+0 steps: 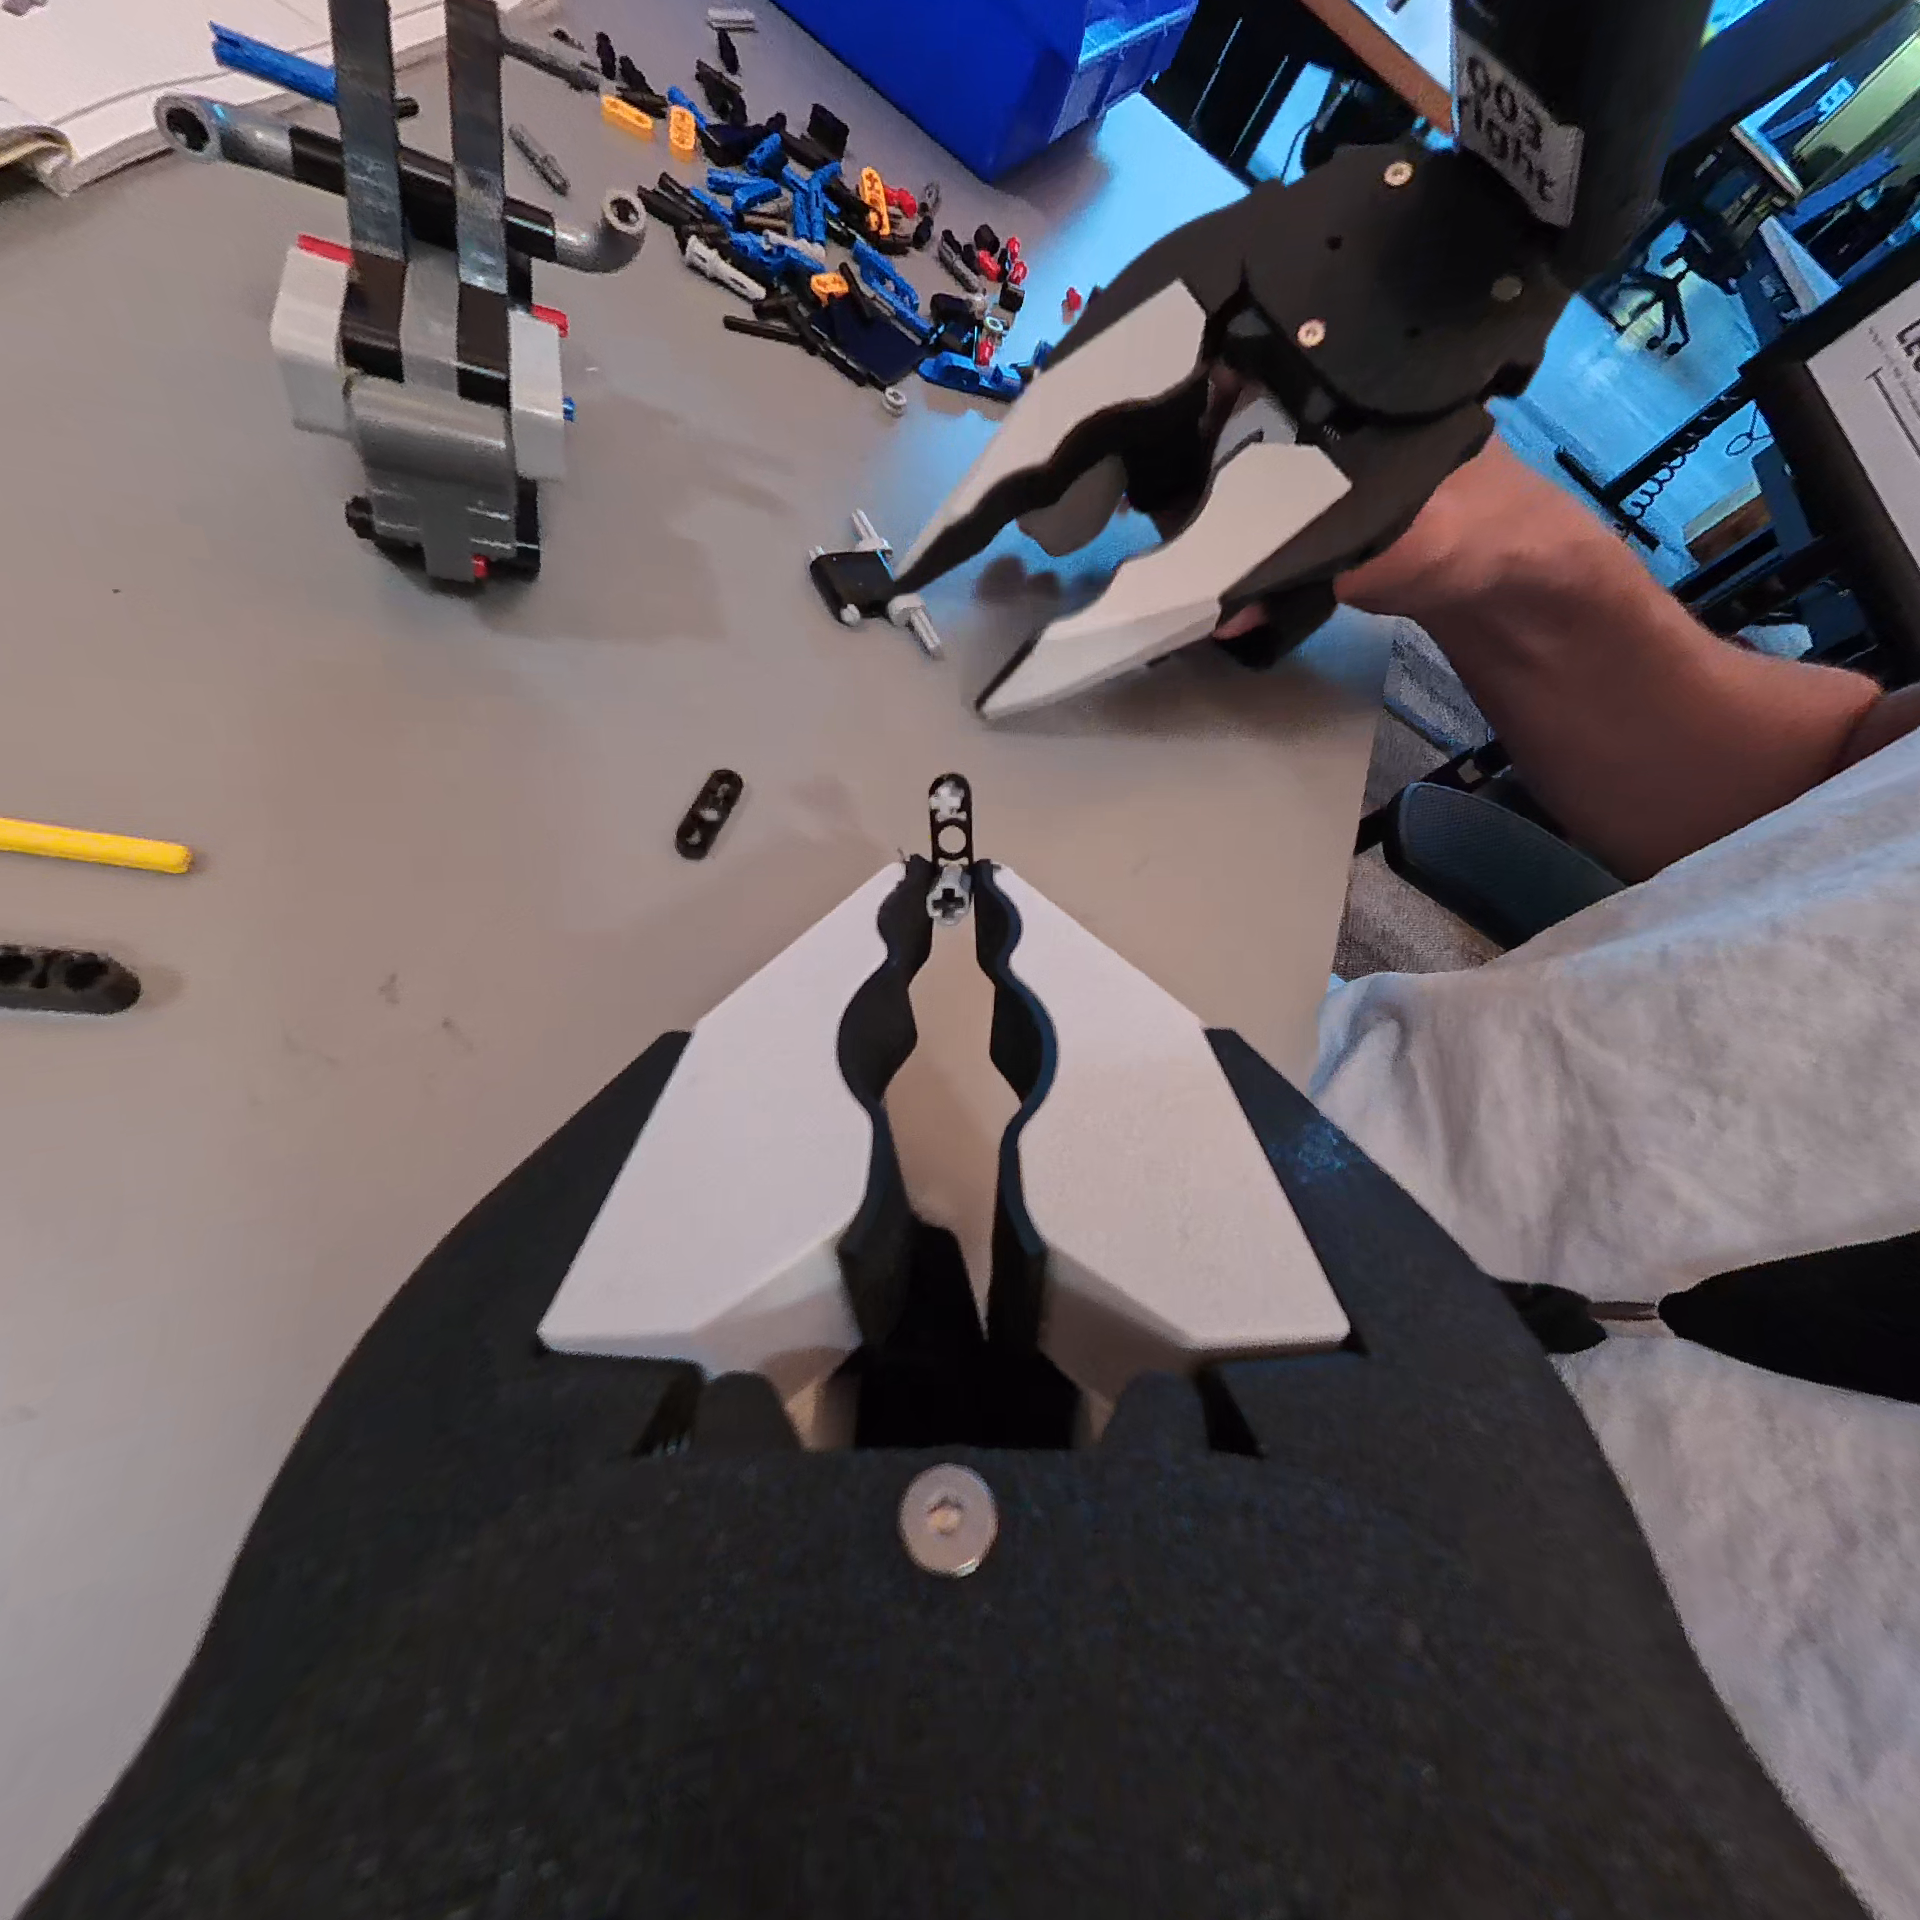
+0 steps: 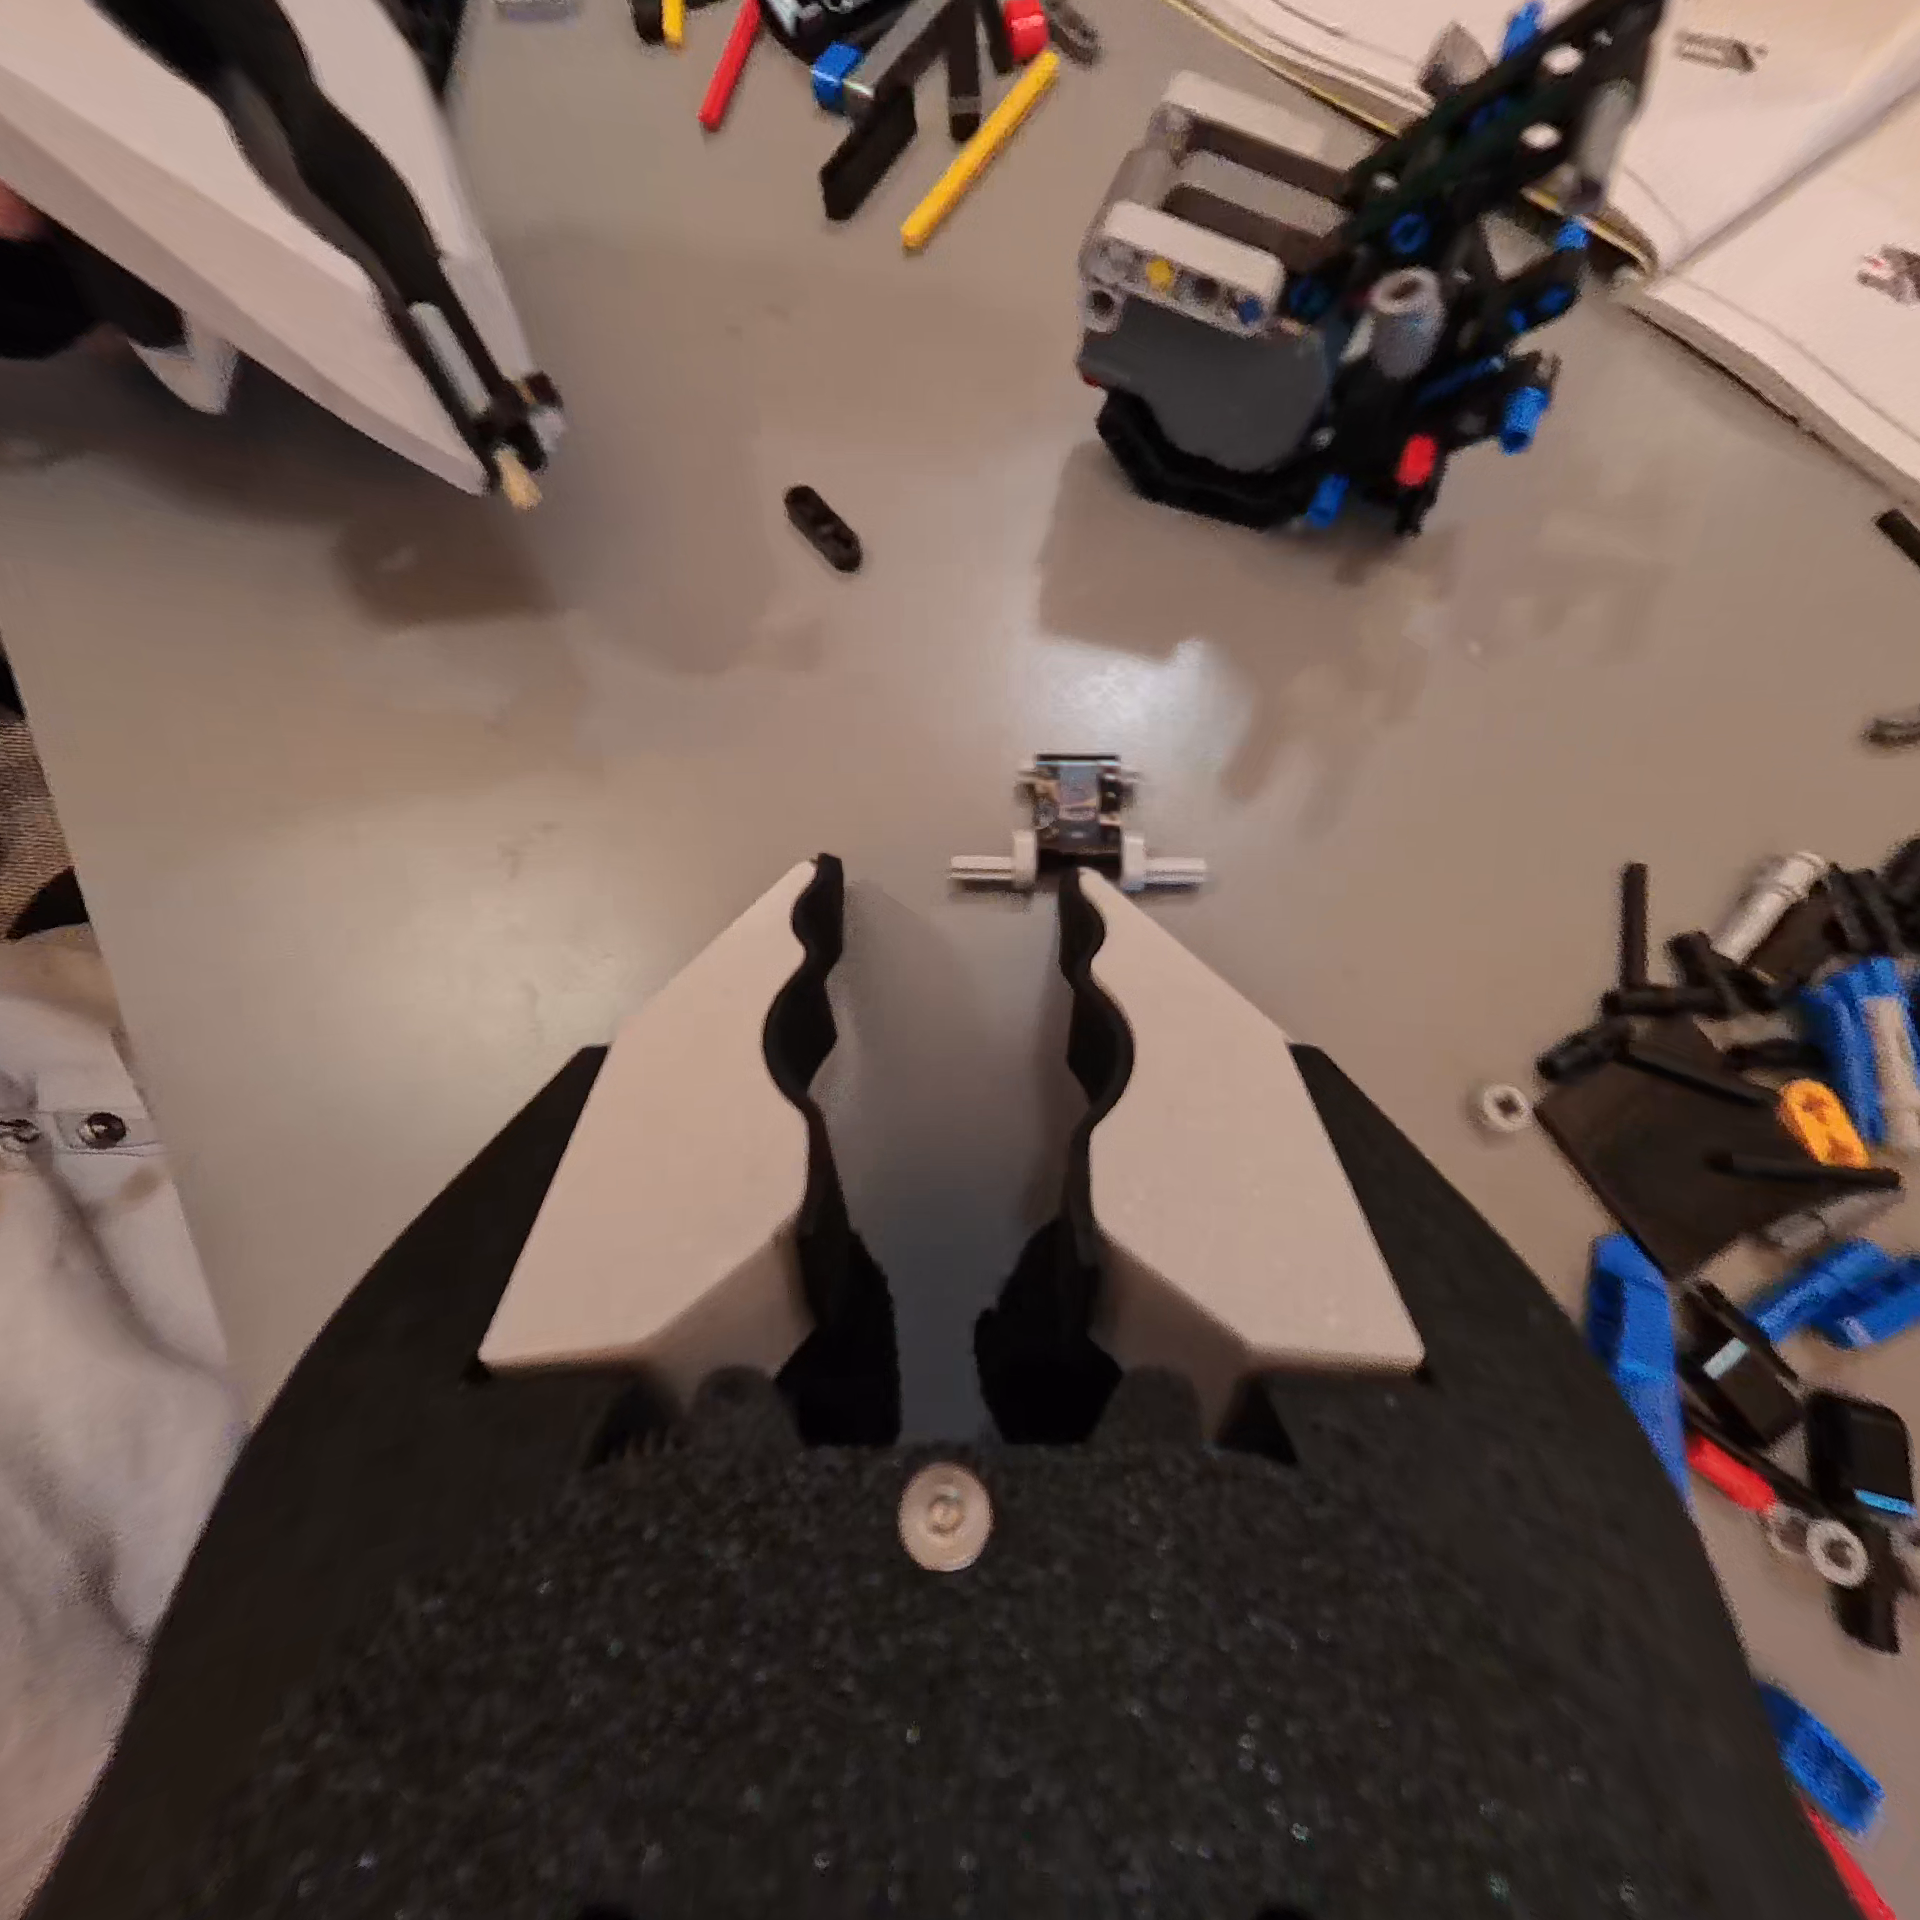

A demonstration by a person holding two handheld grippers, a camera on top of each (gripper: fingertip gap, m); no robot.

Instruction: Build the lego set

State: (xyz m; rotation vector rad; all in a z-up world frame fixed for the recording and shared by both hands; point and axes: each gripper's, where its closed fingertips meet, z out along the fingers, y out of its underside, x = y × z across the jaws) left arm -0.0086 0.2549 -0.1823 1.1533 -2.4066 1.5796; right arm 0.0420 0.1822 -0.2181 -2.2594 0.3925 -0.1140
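My left gripper (image 1: 948,871) is shut on a small black three-hole lego beam (image 1: 948,821) with a grey axle pin in it, held above the grey table. It also shows in the right wrist view (image 2: 514,436) at upper left. My right gripper (image 2: 951,878) is open and empty, low over the table. Its right fingertip touches a small black lego sub-assembly with light grey axles (image 2: 1075,826), which also shows in the left wrist view (image 1: 868,587). The right gripper shows there too (image 1: 940,639). A second black short beam (image 1: 709,814) lies loose on the table (image 2: 824,528).
A partly built grey, white and black lego model (image 1: 431,384) stands on the table (image 2: 1320,343). A pile of blue, black, orange and red pieces (image 1: 821,239) lies behind (image 2: 1766,1174). A blue bin (image 1: 987,62), open instruction booklets (image 2: 1766,260), a yellow axle (image 1: 99,844). Table edge at right (image 1: 1371,727). There is about 10 cm between the tips of the two grippers.
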